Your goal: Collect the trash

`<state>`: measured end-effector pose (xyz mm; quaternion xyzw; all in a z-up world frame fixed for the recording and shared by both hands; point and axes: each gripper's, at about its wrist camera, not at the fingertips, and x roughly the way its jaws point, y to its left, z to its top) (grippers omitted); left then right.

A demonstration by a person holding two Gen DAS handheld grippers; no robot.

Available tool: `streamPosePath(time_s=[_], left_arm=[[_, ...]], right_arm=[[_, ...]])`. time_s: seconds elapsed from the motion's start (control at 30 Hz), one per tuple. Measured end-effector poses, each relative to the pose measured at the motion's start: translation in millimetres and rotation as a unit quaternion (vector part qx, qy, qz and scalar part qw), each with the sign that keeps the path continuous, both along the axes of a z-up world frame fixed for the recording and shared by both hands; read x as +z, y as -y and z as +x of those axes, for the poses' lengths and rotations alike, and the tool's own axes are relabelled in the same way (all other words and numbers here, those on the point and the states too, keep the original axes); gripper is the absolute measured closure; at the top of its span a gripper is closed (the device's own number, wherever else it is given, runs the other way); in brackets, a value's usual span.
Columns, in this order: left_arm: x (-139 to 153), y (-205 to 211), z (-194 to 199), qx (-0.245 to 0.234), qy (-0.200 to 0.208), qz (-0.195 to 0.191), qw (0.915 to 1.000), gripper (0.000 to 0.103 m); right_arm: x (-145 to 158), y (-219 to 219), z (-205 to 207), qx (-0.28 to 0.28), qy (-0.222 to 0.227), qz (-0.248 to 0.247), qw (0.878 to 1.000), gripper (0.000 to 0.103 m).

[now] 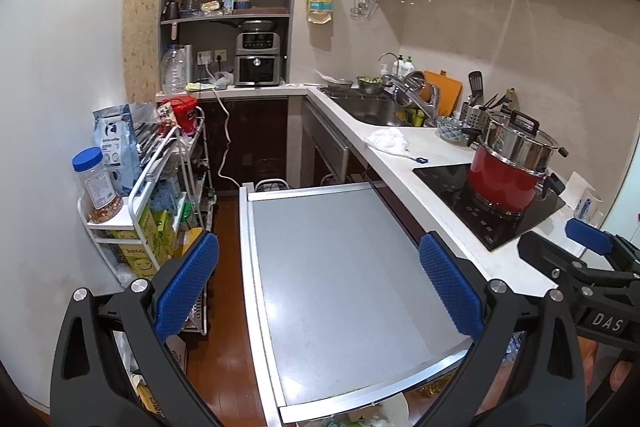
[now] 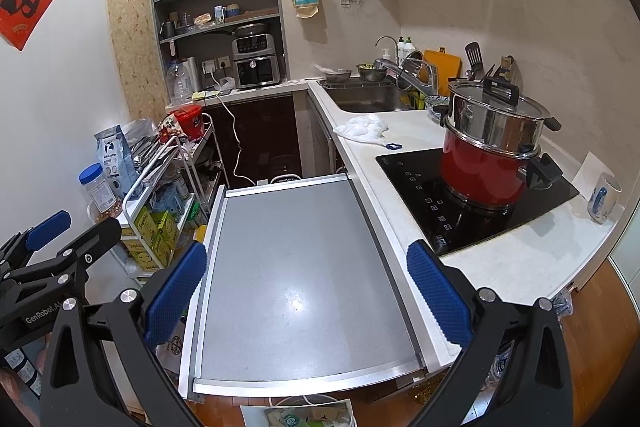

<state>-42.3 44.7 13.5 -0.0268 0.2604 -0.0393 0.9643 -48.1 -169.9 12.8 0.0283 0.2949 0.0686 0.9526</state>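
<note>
A crumpled white tissue (image 1: 386, 139) lies on the white counter between the sink and the cooktop; it also shows in the right wrist view (image 2: 362, 129). A small blue clip (image 1: 421, 159) lies beside it, also seen from the right wrist (image 2: 393, 146). My left gripper (image 1: 318, 281) is open and empty, held above the grey pull-out table (image 1: 340, 267). My right gripper (image 2: 306, 293) is open and empty over the same table (image 2: 296, 247). Each gripper shows at the edge of the other's view: the right one (image 1: 588, 247) and the left one (image 2: 44, 247).
A red pot with a steel steamer (image 2: 488, 147) stands on the black cooktop (image 2: 420, 187). A mug (image 2: 604, 199) stands at the counter's right end. A white wire cart (image 1: 160, 187) full of goods stands left. A sink (image 1: 372, 107) lies behind. A bag (image 2: 304, 415) sits below the table.
</note>
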Motion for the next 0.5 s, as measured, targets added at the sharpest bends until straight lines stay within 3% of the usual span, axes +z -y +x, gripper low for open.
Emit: streamPosePath(time_s=[0.5], left_arm=[[-7.0, -1.1, 10.7, 0.003, -0.028, -0.008, 0.9996, 0.002]], right_arm=[[-4.3, 0.0, 3.0, -0.001, -0.008, 0.007, 1.000, 0.004]])
